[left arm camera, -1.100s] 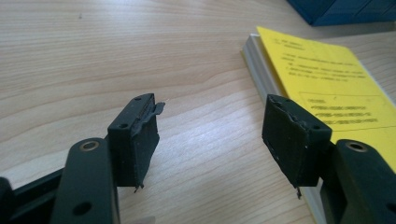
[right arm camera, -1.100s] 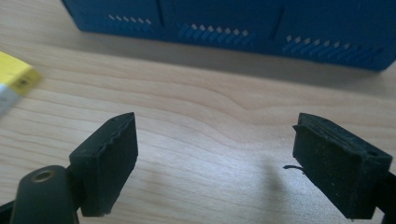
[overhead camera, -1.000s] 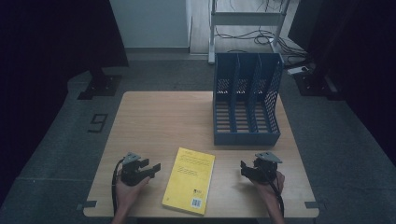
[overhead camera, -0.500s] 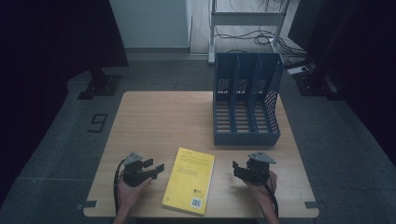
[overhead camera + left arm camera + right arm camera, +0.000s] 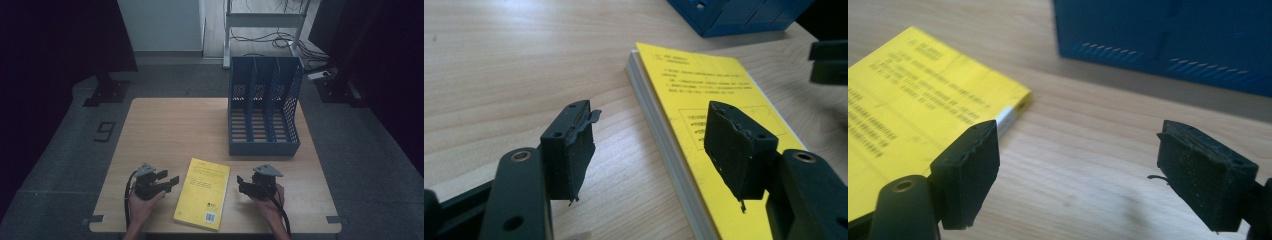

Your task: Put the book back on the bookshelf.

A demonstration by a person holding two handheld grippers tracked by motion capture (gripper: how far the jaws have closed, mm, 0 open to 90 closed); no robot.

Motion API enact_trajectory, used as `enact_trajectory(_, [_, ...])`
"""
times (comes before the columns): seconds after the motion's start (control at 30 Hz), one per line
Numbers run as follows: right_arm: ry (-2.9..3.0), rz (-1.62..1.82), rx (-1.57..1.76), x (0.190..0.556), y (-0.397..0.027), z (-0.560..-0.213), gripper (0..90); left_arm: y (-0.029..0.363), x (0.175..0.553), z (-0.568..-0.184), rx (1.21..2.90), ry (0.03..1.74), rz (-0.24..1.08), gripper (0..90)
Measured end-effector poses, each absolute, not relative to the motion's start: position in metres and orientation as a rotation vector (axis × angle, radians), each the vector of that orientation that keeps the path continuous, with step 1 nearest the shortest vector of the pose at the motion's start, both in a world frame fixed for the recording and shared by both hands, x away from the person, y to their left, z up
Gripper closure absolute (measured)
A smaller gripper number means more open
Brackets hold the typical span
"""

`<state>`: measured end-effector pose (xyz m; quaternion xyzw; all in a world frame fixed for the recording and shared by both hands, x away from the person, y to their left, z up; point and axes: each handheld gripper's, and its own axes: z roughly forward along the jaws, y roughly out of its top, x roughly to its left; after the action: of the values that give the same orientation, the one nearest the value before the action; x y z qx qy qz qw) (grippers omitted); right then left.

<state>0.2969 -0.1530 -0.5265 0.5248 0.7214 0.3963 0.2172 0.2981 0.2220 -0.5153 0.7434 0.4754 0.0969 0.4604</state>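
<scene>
Table (image 5: pixel 165 125) bearing rack (image 5: pixel 264 115) at far right, book (image 5: pixel 202 192) lying flat near front edge between both grippers. Closing in from either side: left gripper (image 5: pixel 167 181) gaping, straddling book's long edge; right gripper (image 5: pixel 241 184) gaping just beside book. Needing low, level jaws to pinch the edge squarely.

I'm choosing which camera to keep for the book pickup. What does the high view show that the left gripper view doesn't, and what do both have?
The high view alone gives the whole table, the three slots of the blue file rack, both hands, and the book's barcode end near the person.

The left gripper view alone gives the open left tool close up: its jaws straddle the yellow book's page edge without touching it, and the paper stack's thickness is visible.

Both show the book lying flat, the rack beyond it, and the right tool on the book's far side.
</scene>
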Motion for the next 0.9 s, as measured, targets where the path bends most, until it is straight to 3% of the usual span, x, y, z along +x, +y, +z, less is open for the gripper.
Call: enact_trajectory(0.9, [2.167, 1.212, 1.35, 0.291, -0.088, -0.541, 18.6, 0.208, 0.3, -0.521, 1.863, 1.15, 0.202, 36.3])
